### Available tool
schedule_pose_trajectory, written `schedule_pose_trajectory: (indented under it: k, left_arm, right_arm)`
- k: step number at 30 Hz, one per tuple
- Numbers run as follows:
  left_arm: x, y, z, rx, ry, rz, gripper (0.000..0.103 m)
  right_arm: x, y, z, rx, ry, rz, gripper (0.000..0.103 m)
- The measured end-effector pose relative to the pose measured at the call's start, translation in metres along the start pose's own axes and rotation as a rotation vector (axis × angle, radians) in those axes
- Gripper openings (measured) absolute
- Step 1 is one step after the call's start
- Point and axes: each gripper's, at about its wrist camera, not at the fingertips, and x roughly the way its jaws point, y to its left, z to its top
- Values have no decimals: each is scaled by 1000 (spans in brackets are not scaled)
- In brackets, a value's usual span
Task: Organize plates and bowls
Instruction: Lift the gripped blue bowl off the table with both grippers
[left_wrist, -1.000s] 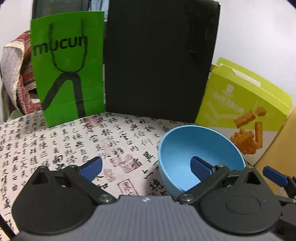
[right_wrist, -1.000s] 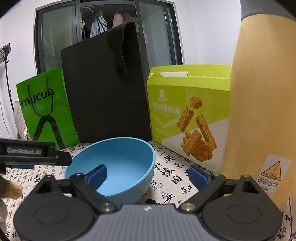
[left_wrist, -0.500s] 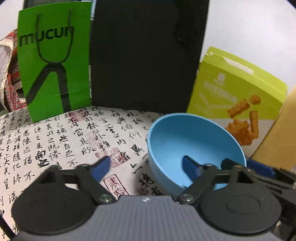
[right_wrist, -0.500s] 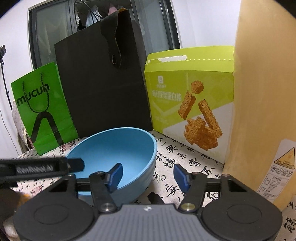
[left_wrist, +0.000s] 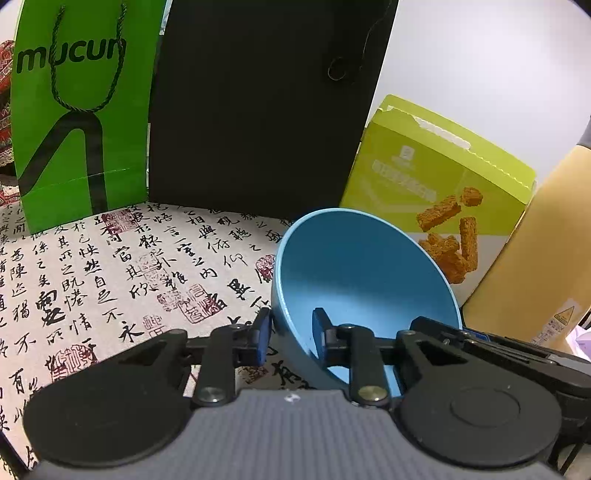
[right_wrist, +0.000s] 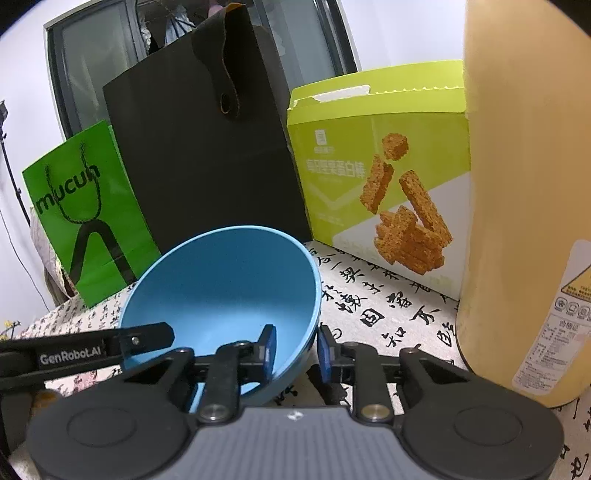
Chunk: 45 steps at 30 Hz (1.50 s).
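Note:
A blue bowl (left_wrist: 362, 273) sits tilted over the calligraphy tablecloth (left_wrist: 110, 280), gripped from two sides. My left gripper (left_wrist: 291, 336) is closing its jaws on the bowl's left wall, one blue pad outside and one inside, both touching it. In the right wrist view, the same bowl (right_wrist: 221, 288) has its right wall between the pads of my right gripper (right_wrist: 296, 349), which is also closing and pressing on it. The left gripper (right_wrist: 88, 350) reaches in from the left edge there. The underside of the bowl is hidden.
A green paper bag (left_wrist: 74, 110), a black paper bag (left_wrist: 258, 103) and a yellow-green snack box (left_wrist: 436, 192) stand in a row behind the bowl. A tall tan container (right_wrist: 524, 184) stands close on the right. A dark window (right_wrist: 92, 85) is behind.
Both grippers' jaws went from wide apart to closed on opposite walls of the bowl. The bowl now stands tipped with its opening turned more towards the cameras.

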Motion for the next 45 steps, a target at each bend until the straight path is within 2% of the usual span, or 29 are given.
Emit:
schedule_pose_trajectory:
  k: [20, 36, 41, 45]
  left_arm:
    - [-8, -3, -5, 51, -46, 6, 24]
    - [-18, -7, -8, 94, -85, 9, 24]
    - [-25, -6, -9, 99, -84, 21, 24]
    - [-35, -9, -9, 106, -110, 63, 24]
  right_arm:
    - [-13, -6, -2, 48, -45, 25, 19]
    - [-18, -10, -2, 76, -41, 43, 19]
    - [-22, -13, 0, 101, -42, 81, 19]
    - [-25, -10, -1, 100, -33, 120, 19]
